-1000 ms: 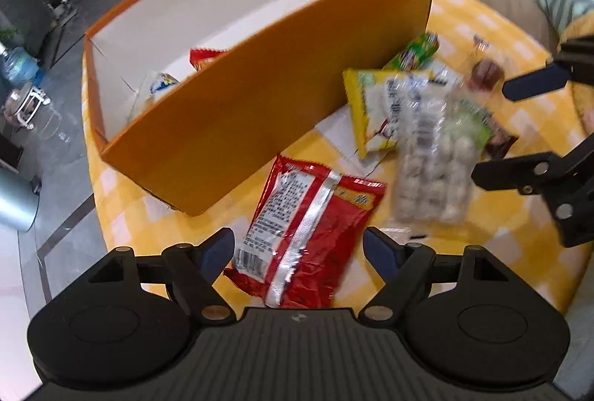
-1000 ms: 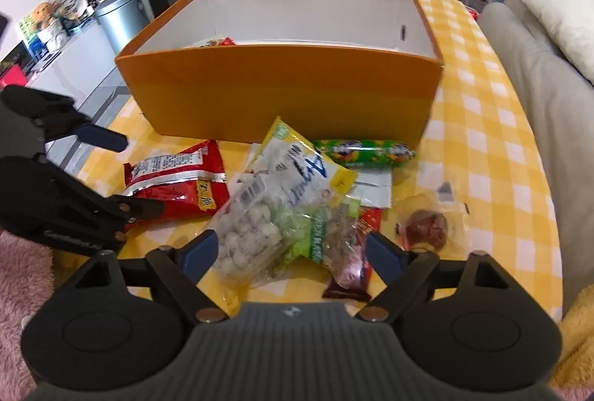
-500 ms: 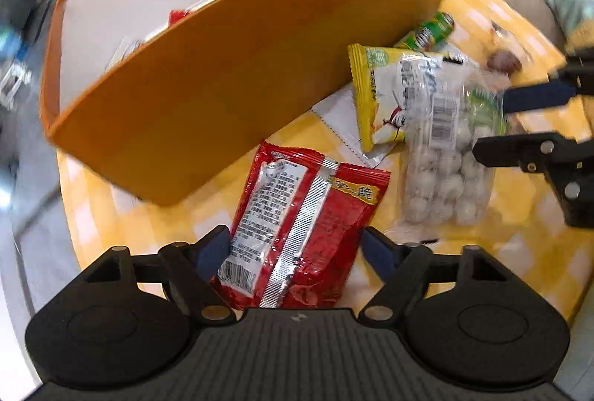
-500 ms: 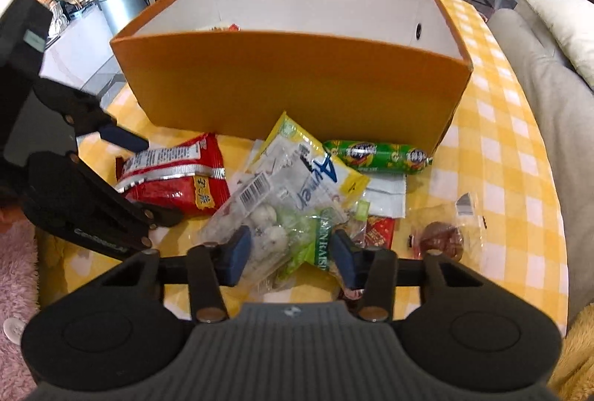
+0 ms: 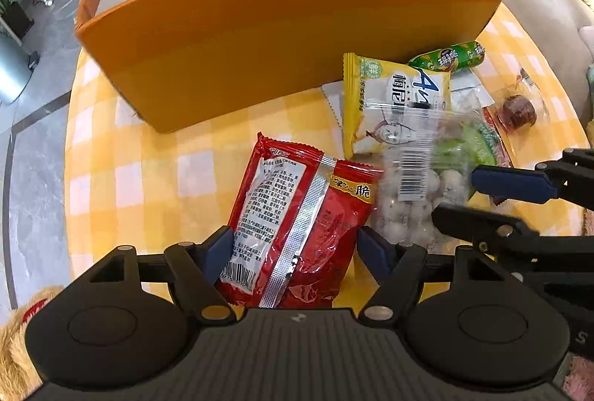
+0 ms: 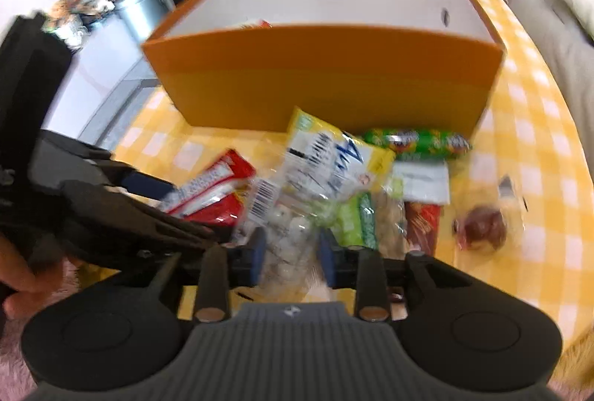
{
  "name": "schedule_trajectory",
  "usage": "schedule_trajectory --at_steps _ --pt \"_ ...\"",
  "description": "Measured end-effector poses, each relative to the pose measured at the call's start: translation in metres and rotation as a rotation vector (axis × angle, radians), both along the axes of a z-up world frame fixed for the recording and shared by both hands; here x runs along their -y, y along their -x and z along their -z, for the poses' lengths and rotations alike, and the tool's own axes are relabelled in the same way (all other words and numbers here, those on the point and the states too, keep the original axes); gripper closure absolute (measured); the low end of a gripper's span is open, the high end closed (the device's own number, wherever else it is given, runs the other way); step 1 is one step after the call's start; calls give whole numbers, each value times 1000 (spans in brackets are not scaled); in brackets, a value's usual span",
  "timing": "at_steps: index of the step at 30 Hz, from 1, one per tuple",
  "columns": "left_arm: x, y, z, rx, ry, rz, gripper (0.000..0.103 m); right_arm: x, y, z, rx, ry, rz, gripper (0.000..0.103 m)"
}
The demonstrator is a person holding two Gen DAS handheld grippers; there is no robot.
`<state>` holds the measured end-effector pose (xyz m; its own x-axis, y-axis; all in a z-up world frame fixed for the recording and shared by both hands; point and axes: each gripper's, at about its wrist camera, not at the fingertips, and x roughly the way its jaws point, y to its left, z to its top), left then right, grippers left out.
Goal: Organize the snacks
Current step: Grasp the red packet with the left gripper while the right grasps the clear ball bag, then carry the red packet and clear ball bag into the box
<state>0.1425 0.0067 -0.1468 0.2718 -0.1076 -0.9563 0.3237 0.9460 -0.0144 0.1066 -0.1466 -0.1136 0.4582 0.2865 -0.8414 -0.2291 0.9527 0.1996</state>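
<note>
Here, in the left wrist view, the left gripper (image 5: 295,248) has its blue fingers spread to either side of the near end of a red snack packet (image 5: 297,226), which lies flat on the yellow checked tablecloth (image 5: 122,163). Whether the pads touch the foil cannot be told. Just beside it on the right sits a clear bag of white balls (image 5: 415,193), its far end overlapping a yellow-edged packet (image 5: 386,100). Behind them stands the orange box (image 5: 282,29), with a green sausage stick (image 5: 447,56) near its right corner and a small wrapped brown sweet (image 5: 518,109) further right. The risk here is a shallow grip: foil caught only at its edge could slide out on the lift.

In the right wrist view, which is blurred, the right gripper (image 6: 291,258) has its fingers drawn close onto the near end of the clear bag, pinching the film. The left gripper's dark frame sits just beside the right one on the left, so the two tools could knock together if both rise at once. A pinch on loose film could let the heavy end sag and drag the yellow-edged packet or the green-labelled pack (image 6: 356,219) along. The box's near wall is tall, and a low carry would strike it and spill the load.
</note>
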Motion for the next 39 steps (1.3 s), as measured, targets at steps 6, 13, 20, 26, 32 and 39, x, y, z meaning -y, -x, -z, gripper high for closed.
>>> schedule_trajectory --at_steps 6,13,20,26,32,39 --pt "-18 -3 1 -32 3 -105 18 5 -5 20 -111 -115 27 53" --pt "-18 -4 5 -15 -18 -109 12 -3 -2 33 -96 -147 38 51" --pt "-17 -5 6 -11 -20 -99 17 2 -1 28 -69 -215 44 76" --pt "-14 -3 3 -9 -27 -83 18 5 8 10 -17 -216 15 89" --pt "-12 3 -11 5 -20 -88 18 13 18 -4 19 -173 20 91" --pt "-17 22 -57 89 88 -132 18 30 30 -30 55 -194 54 91"
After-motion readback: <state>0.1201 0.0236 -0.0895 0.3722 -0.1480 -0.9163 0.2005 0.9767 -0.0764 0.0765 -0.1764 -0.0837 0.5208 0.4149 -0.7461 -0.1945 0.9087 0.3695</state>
